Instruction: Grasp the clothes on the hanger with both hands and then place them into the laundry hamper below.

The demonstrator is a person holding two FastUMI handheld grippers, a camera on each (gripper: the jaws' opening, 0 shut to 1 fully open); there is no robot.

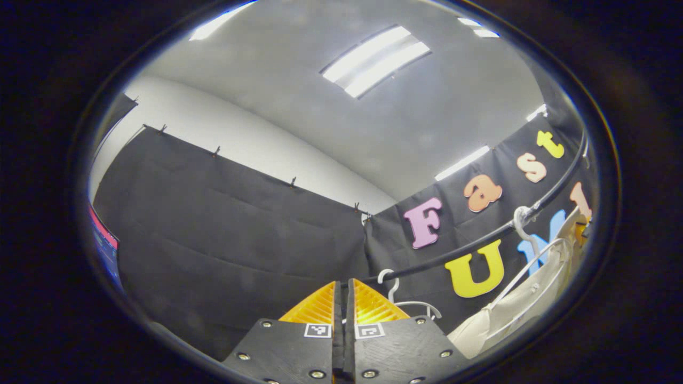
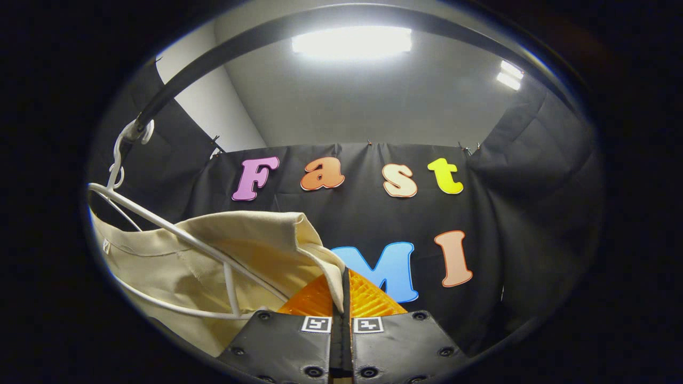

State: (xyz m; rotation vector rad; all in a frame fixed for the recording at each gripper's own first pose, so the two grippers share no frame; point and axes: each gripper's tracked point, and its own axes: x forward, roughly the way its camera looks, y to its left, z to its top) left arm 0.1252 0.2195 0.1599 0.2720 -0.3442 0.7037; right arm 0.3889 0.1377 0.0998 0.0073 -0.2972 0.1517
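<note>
Right gripper (image 2: 344, 282): orange ribbed fingers pinched together on the edge of the cream cotton garment (image 2: 176, 256), cloth caught between both pads.
Left gripper (image 1: 344, 301): fingers closed on nothing, pointing up at the black cloth wall, well apart from the clothes.
Garment: draped on the white plastic hanger (image 2: 176, 234), which hooks over the black rail (image 2: 224, 48).
Risk: honestly, a one-sided pull could drag the hanger along or tip it off the rail.
Hamper: can't tell where it sits.
</note>
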